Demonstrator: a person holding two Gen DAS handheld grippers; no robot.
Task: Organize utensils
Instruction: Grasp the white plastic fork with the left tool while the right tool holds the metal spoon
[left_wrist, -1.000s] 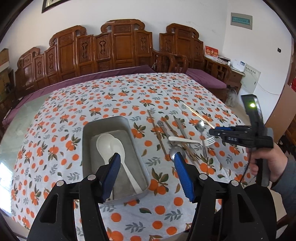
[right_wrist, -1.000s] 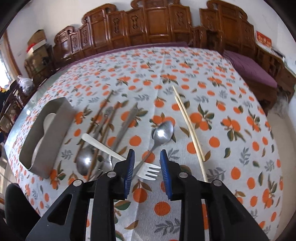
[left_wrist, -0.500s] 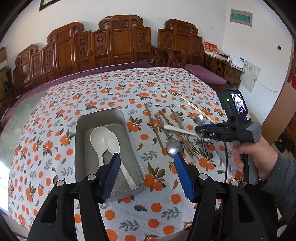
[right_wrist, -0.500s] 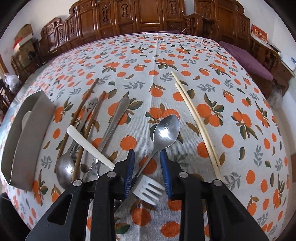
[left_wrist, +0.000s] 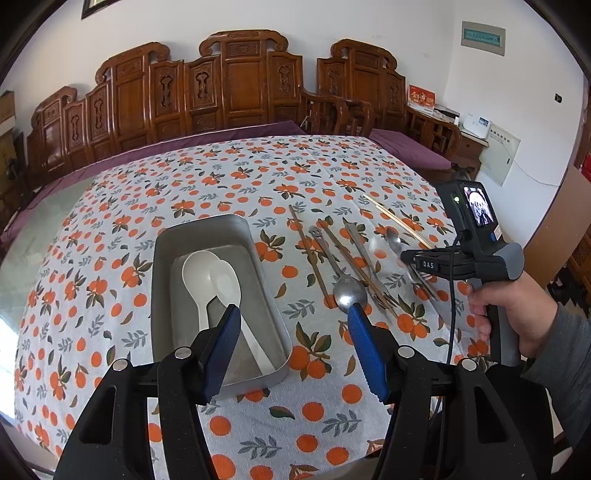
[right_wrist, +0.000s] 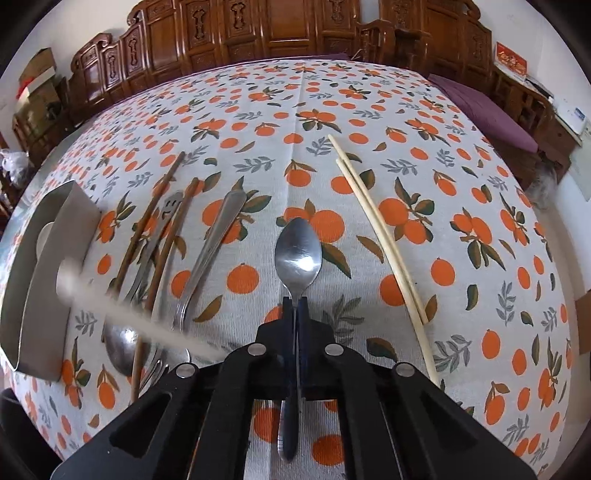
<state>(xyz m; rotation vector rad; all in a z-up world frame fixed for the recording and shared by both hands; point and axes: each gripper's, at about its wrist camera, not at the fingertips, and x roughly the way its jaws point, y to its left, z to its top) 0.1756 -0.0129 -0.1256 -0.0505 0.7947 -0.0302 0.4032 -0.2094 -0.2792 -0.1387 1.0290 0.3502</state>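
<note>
My right hand-held gripper (right_wrist: 295, 306) is clamped on the shiny steel teaspoon's (right_wrist: 298, 251) neck; I'd lift level, clear the blurred white plastic fork (right_wrist: 122, 314), toward the left grey metal tray (left_wrist: 199, 236). Left hand-held gripper (left_wrist: 295, 332) gapes, empty.

Orange-print tablecloth (left_wrist: 221, 184); carved wooden chairs (left_wrist: 236, 81) behind.

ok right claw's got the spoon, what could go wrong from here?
1. The right claw pinches the spoon on its thin neck, so it may pivot or slip in transit.
2. The white fork is blurred, seemingly knocked; it may disturb the other cutlery.
3. Two white spoons already fill much of the tray, so the drop may land on them.
</note>
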